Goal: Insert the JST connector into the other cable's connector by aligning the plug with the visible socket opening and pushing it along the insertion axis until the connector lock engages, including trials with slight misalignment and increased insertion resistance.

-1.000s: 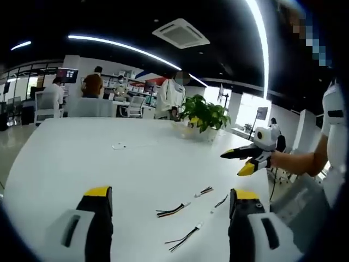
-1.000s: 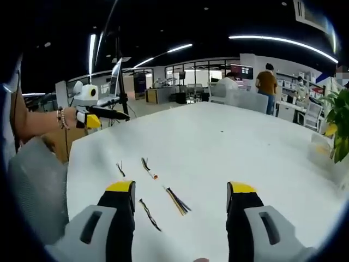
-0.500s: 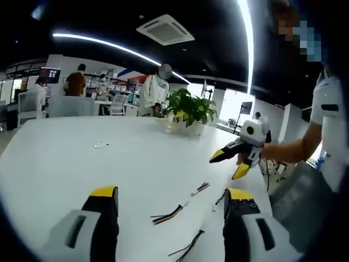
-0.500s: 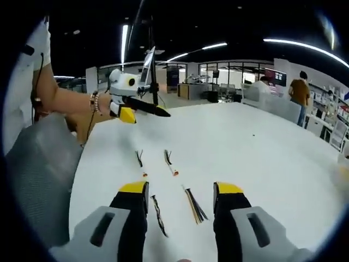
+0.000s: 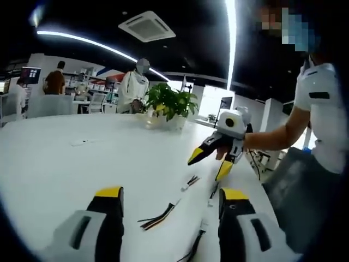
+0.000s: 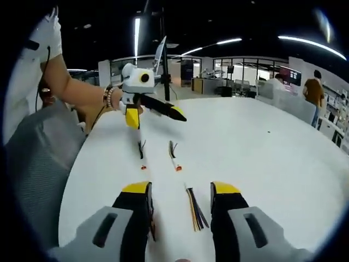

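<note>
The left tool [image 5: 170,199] hangs above the white surface [image 5: 71,164] with its 2 yellow-tipped jaws spread apart and nothing between them. In the right gripper view the same left tool [image 6: 155,113] shows from the side, held in a hand [image 6: 117,98] at the surface's near edge, jaws parted.

The right tool [image 6: 180,195] is likewise released, its jaws standing apart over the surface [image 6: 262,147] and holding nothing. In the left gripper view the right tool [image 5: 210,164] comes in from the right, jaws splayed, pointing down toward the cables.

4 short cables lie loose near the surface's edge closest to the person. In the right gripper view, 1 multi-coloured cable [image 6: 194,210] sits between the right tool's jaws, a cable with a red-tipped connector [image 6: 174,157] lies ahead of it, a thinner cable [image 6: 142,154] is beside that, and 1 dark cable [image 6: 152,229] is partly hidden by the left jaw. No 2 connectors are joined.

A potted plant [image 5: 169,106] stands at the far edge.
</note>
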